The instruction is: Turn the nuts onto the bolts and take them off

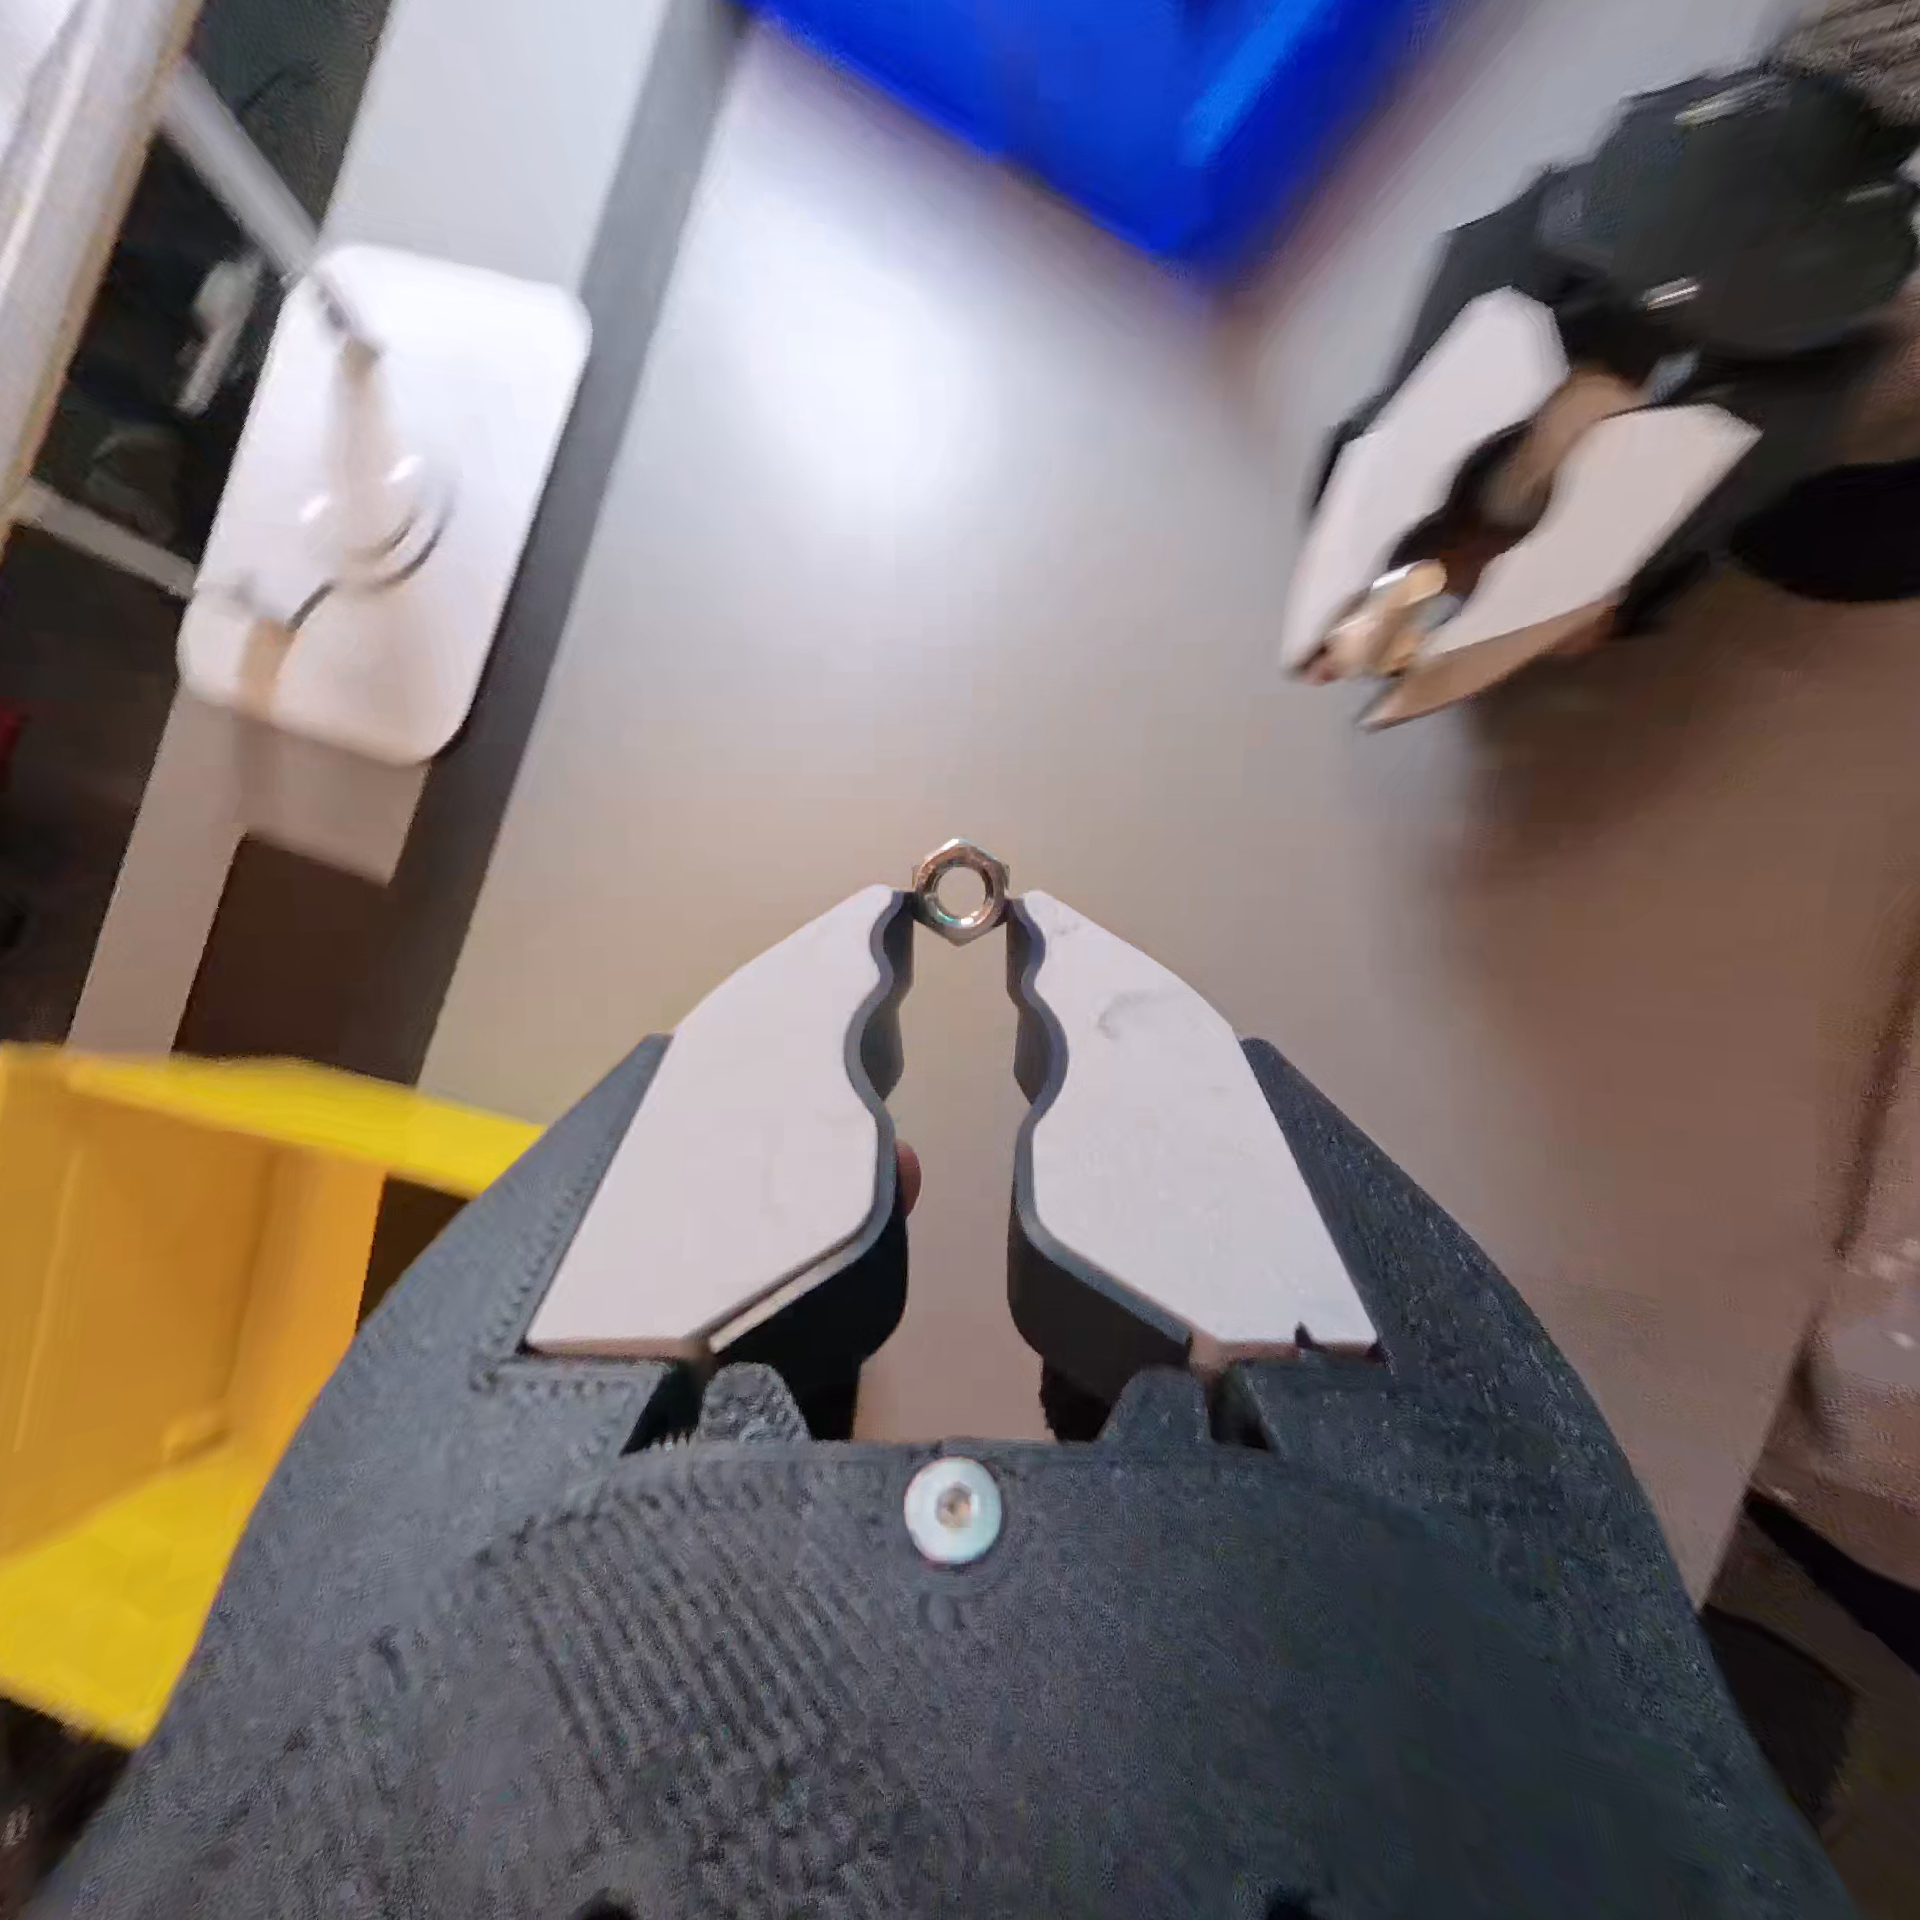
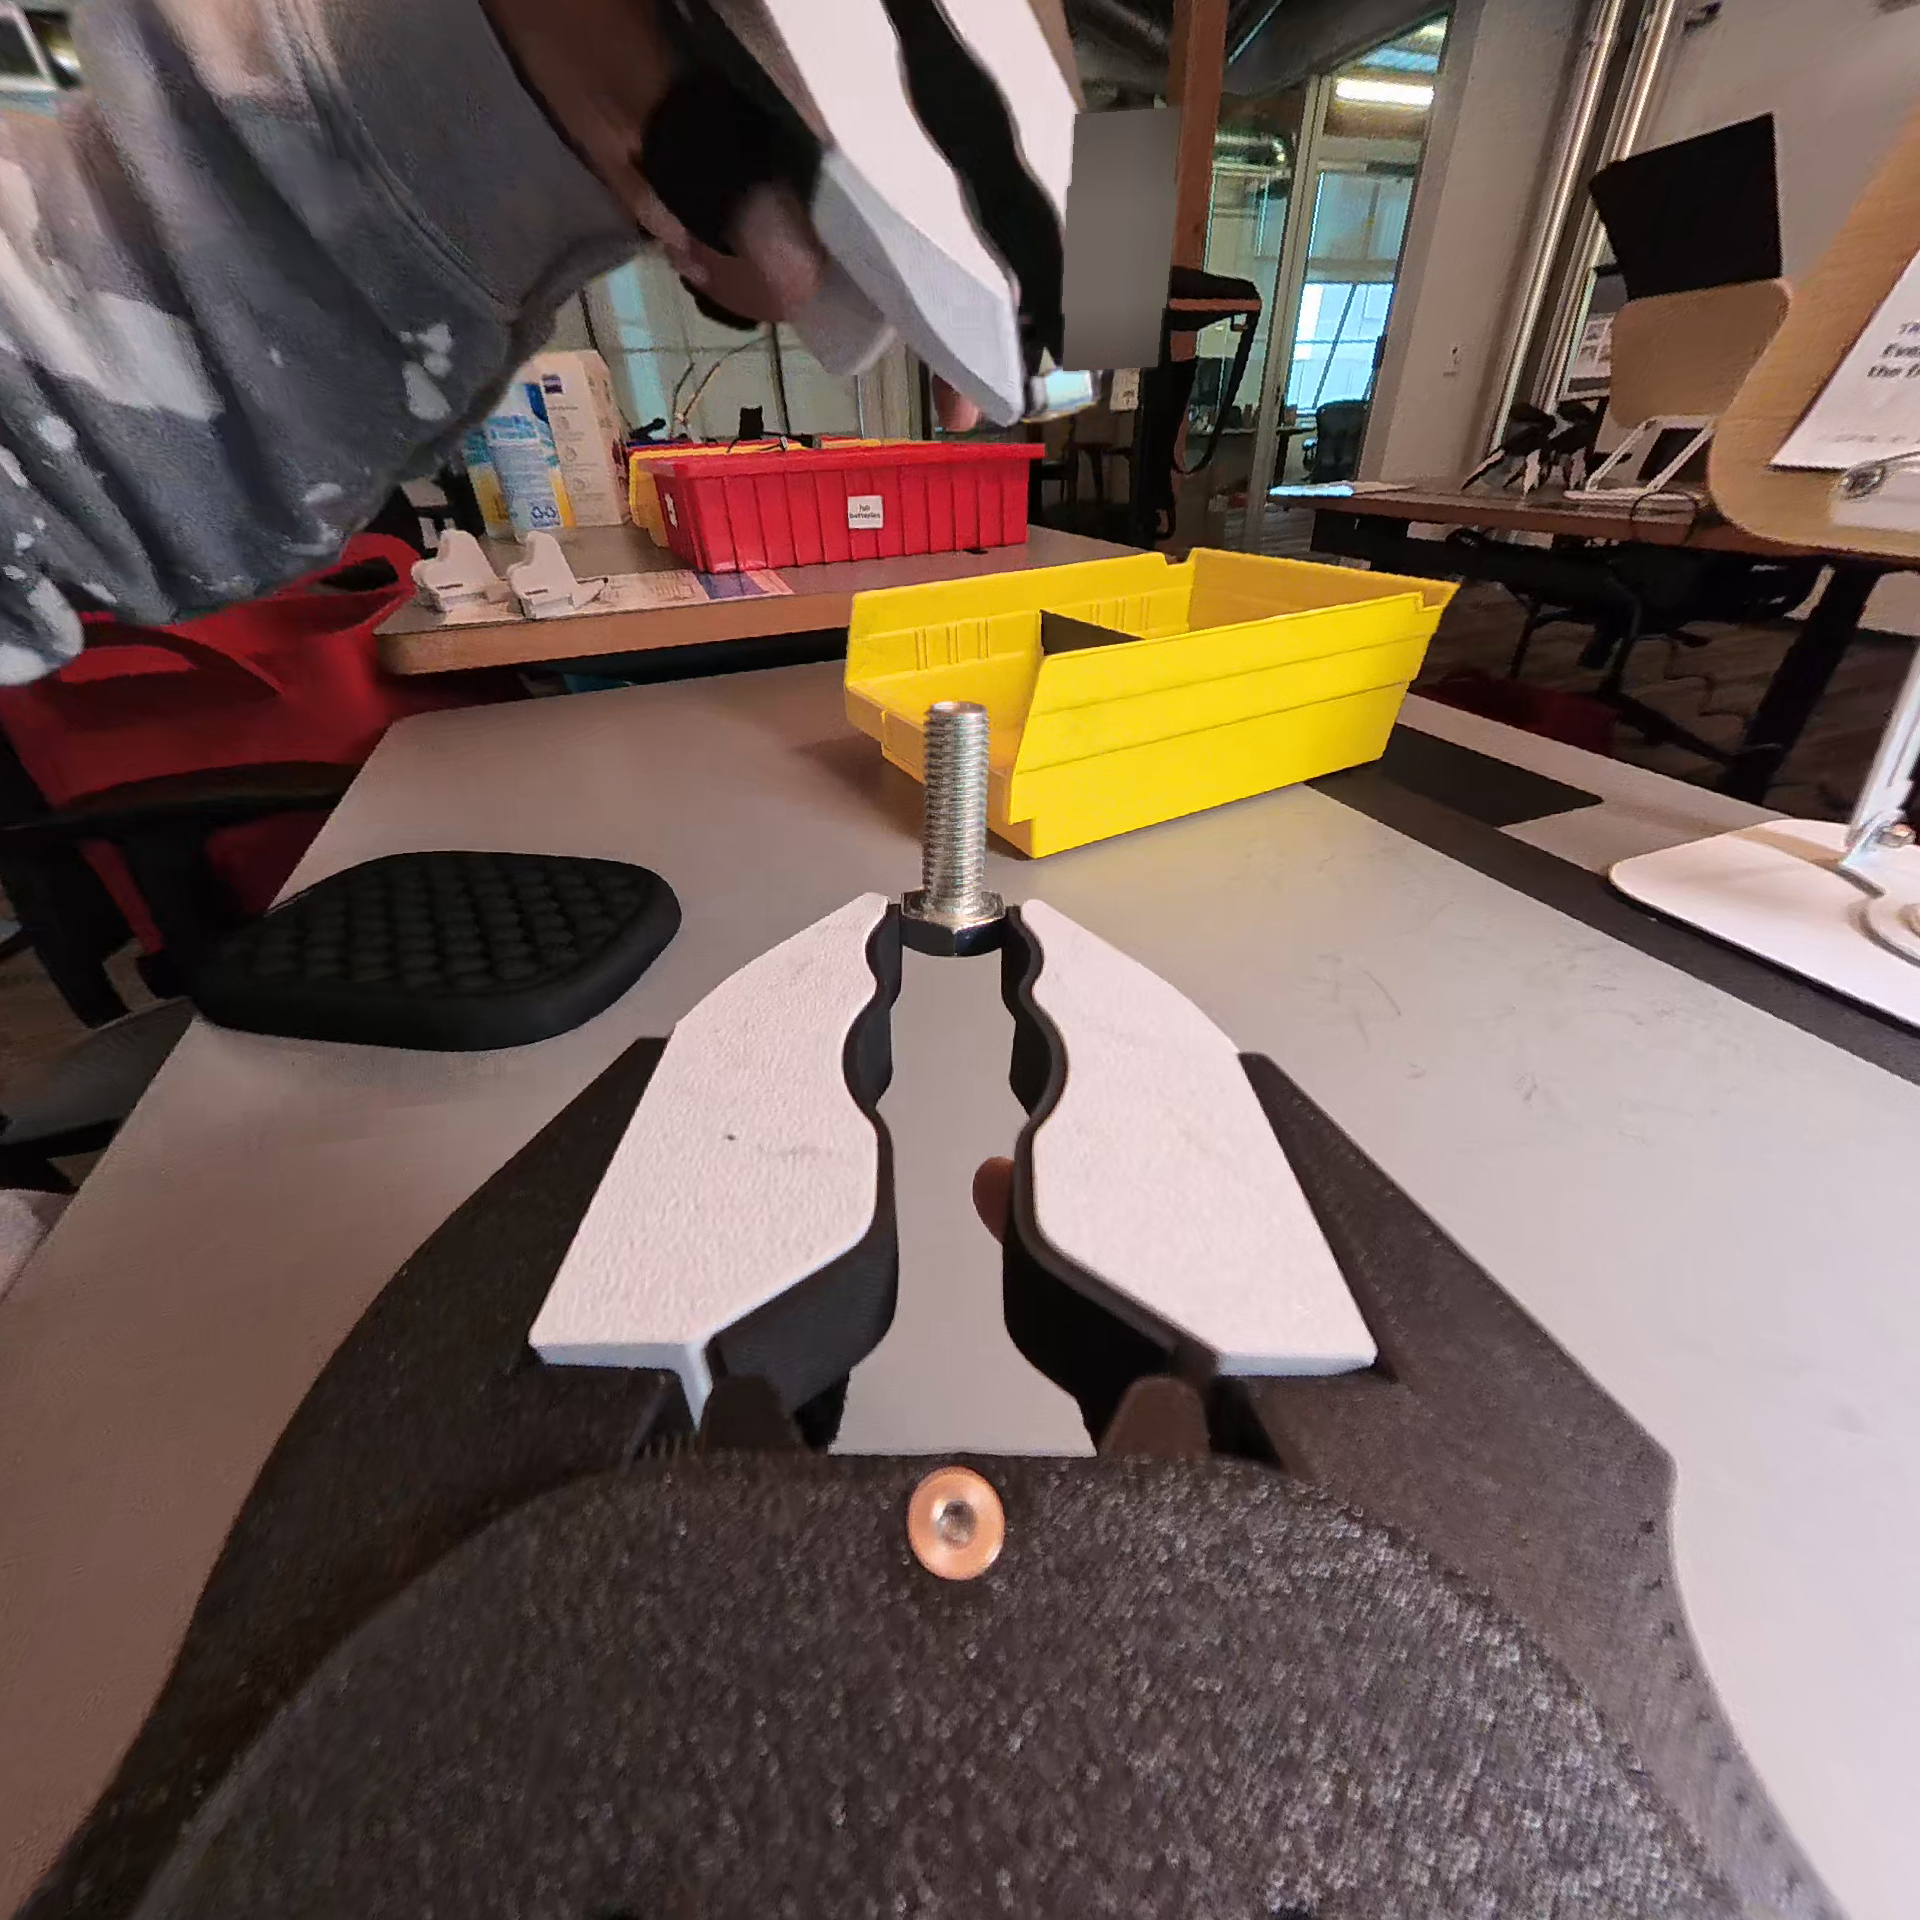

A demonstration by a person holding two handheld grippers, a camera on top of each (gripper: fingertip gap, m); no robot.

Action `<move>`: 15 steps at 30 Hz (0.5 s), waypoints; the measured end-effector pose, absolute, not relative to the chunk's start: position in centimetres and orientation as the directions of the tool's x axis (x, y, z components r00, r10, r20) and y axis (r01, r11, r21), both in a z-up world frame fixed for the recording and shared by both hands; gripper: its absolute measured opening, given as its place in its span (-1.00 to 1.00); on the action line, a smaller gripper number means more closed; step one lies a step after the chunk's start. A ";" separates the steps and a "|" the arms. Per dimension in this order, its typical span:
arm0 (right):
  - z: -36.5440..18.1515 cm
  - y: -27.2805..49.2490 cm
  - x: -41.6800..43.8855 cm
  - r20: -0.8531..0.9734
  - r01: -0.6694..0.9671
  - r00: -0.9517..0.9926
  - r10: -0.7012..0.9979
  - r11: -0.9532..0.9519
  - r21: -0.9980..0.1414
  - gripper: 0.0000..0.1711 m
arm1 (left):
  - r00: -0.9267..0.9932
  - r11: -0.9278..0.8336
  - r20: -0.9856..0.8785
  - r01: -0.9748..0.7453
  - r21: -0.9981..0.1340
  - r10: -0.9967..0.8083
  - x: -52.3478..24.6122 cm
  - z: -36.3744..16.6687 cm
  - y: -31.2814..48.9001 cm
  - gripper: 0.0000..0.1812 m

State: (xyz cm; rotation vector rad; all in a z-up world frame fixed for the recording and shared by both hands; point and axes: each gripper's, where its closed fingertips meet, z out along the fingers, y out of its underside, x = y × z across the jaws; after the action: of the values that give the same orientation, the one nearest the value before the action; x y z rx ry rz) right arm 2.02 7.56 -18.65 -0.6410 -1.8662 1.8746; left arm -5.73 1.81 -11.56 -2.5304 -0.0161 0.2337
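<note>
In the left wrist view my left gripper (image 1: 957,902) is shut on a small silver hex nut (image 1: 957,900), held at the fingertips with its hole facing the camera, high above the grey table (image 1: 935,520). My right gripper (image 1: 1382,649) shows blurred at the right of that view, holding the bolt (image 1: 1397,613). In the right wrist view my right gripper (image 2: 956,920) is shut on the hex head of a silver threaded bolt (image 2: 956,805), which stands upright above the fingertips. The left gripper (image 2: 1023,400) hangs above it at the top of that view.
A yellow bin (image 2: 1143,686) stands on the grey table (image 2: 1351,987) beyond the bolt; it also shows at lower left in the left wrist view (image 1: 156,1299). A blue bin (image 1: 1091,114), a white lamp base (image 1: 384,488), a black pad (image 2: 436,945) and a red tray (image 2: 842,509) lie around.
</note>
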 end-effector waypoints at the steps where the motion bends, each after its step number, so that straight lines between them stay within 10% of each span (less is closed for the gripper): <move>1: -18.6 7.5 2.1 -0.019 0.016 -0.803 0.596 -0.011 -1.000 -0.79 | 0.988 -0.819 -0.151 -0.084 -0.568 0.004 -4.1 -11.3 2.9 -0.80; 15: -19.0 6.7 2.4 0.021 -0.008 -0.790 0.613 0.024 -1.000 -0.79 | 0.960 -0.809 -0.021 -0.248 -0.533 -0.280 3.3 -14.3 7.9 -0.80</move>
State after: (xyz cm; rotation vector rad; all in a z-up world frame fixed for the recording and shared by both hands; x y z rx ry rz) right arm 2.44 6.68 -19.04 -0.6144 -1.8551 1.8159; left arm 3.30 7.93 -14.34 -2.5544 0.3732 -0.0782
